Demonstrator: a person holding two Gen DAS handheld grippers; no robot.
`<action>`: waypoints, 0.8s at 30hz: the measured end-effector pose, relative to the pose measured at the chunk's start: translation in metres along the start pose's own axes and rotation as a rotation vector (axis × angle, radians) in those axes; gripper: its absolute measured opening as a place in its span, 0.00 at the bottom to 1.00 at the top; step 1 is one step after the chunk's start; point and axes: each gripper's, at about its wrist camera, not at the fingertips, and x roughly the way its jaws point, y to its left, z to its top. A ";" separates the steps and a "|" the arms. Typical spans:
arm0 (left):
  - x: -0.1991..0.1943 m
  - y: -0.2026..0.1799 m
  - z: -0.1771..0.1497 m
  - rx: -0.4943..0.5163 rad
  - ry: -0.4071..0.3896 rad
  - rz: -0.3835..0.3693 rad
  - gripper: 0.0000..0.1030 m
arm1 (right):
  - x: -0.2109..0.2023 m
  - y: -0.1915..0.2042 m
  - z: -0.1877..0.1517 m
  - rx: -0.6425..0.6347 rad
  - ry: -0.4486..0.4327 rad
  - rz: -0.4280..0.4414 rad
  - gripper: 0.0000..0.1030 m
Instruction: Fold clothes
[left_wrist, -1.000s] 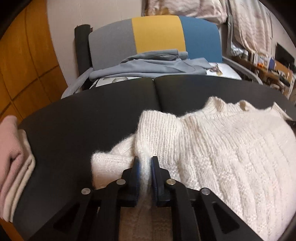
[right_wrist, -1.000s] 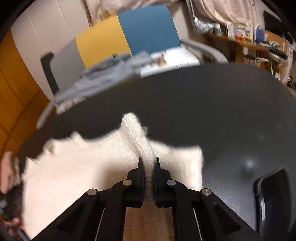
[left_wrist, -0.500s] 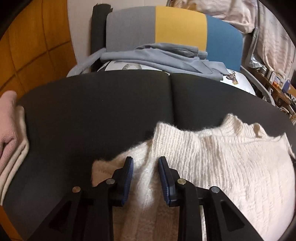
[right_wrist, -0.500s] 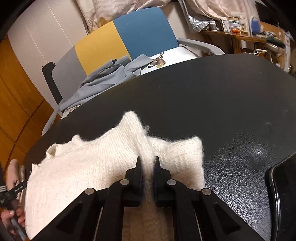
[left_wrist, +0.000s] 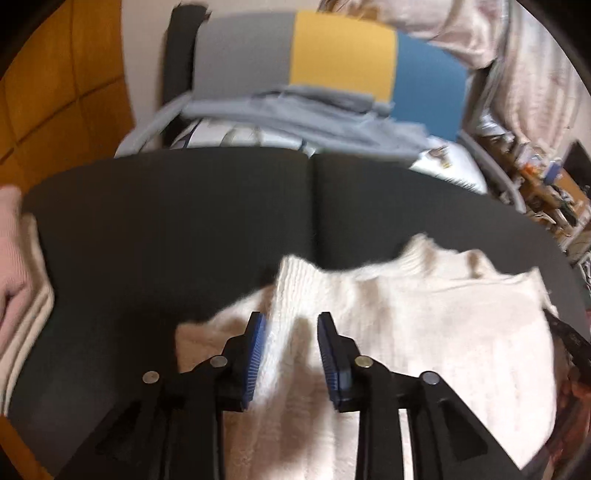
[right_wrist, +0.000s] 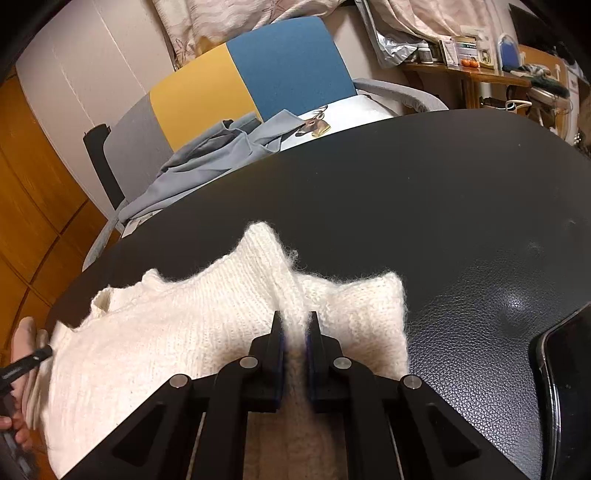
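Fuzzy cream ribbed-knit sweater (right_wrist: 207, 332) lies on pebbled black leather table (right_wrist: 461, 229).

This is a lived-in room of a home, used for sorting laundry. A black leather-textured table (right_wrist: 461, 206) serves as the work surface, with a white knitted sweater (right_wrist: 177, 332) spread on it and a folded pink garment (left_wrist: 14, 258) at its left edge. Behind it stands a chair with a grey, yellow and blue backrest (right_wrist: 258, 77), heaped with a grey garment (right_wrist: 207, 162) and a deer-print white cloth (right_wrist: 332, 118). Patterned curtains (right_wrist: 406, 18), orange wooden panelling (right_wrist: 33, 206) and a cluttered wooden shelf (right_wrist: 480, 70) of jars and boxes fill the background.
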 end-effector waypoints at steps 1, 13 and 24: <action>0.005 0.001 -0.001 -0.005 0.010 -0.001 0.27 | 0.000 0.000 0.000 0.001 0.000 0.001 0.08; -0.018 0.021 -0.010 -0.105 -0.072 -0.075 0.05 | -0.024 -0.004 0.004 0.061 -0.112 -0.026 0.07; 0.012 0.001 -0.027 0.005 -0.133 0.067 0.09 | -0.004 -0.011 0.003 0.085 -0.038 -0.109 0.06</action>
